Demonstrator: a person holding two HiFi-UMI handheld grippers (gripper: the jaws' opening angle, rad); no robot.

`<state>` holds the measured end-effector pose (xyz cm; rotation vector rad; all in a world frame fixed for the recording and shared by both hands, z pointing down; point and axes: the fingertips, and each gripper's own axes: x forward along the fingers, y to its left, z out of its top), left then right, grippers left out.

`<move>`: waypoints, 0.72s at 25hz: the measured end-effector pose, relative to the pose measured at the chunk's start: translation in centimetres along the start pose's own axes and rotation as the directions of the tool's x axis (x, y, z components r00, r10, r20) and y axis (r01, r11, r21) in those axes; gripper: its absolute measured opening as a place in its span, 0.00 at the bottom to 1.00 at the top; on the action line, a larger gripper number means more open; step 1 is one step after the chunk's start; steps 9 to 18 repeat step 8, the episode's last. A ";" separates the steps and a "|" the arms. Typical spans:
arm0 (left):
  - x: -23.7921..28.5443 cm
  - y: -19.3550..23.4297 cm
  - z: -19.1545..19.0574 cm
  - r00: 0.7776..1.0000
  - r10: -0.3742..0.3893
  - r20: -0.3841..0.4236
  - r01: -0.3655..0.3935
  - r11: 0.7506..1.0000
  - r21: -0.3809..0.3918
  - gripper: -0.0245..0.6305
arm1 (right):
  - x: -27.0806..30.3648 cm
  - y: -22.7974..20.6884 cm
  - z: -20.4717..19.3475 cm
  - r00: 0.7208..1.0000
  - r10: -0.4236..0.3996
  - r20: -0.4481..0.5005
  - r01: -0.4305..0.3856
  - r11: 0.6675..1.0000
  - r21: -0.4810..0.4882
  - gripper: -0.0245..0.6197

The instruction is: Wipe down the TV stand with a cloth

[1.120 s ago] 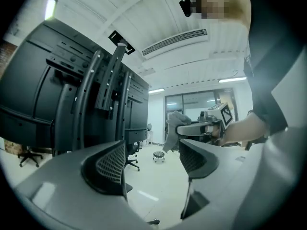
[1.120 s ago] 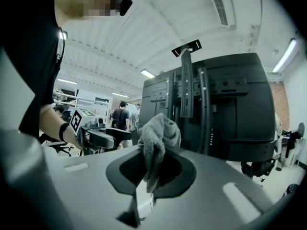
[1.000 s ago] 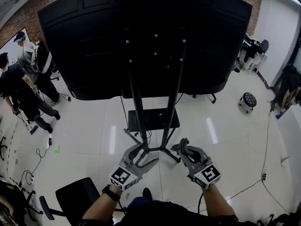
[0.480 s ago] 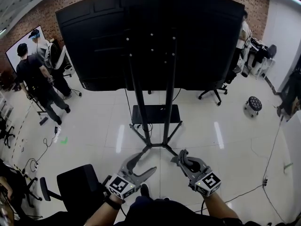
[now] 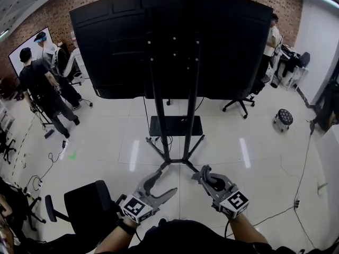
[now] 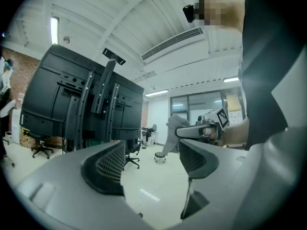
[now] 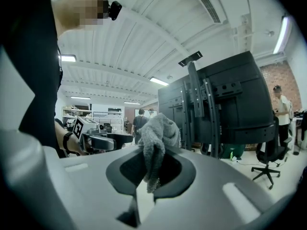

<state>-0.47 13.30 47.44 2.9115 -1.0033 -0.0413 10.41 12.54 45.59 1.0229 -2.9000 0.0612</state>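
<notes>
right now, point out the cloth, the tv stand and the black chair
cloth point(image 7: 159, 131): right gripper view, on the bunched grey top.
TV stand point(image 5: 160, 120): head view, on its left upright pole.
black chair point(image 5: 87, 208): head view, middle of its seat.

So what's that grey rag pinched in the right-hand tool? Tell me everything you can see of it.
The cloth is grey and fuzzy, like a knitted or microfibre rag. It is bunched up, not spread flat. The right gripper has its jaws shut on one end of it, so a crumpled lump sticks out past them and a thin tail trails back between them. It is held in the air short of the TV stand, touching only the jaws.
</notes>
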 end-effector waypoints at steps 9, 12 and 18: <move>-3.1 0.9 0.5 1.000 -0.011 -0.011 0.011 1.000 0.028 0.61 | 1.4 2.7 1.2 1.000 -0.012 0.025 0.012 1.000 -0.005 0.07; -3.1 0.9 0.5 1.000 -0.011 -0.011 0.011 1.000 0.028 0.61 | 1.4 2.7 1.2 1.000 -0.012 0.025 0.012 1.000 -0.005 0.07; -3.1 0.9 0.5 1.000 -0.011 -0.011 0.011 1.000 0.028 0.61 | 1.4 2.7 1.2 1.000 -0.012 0.025 0.012 1.000 -0.005 0.07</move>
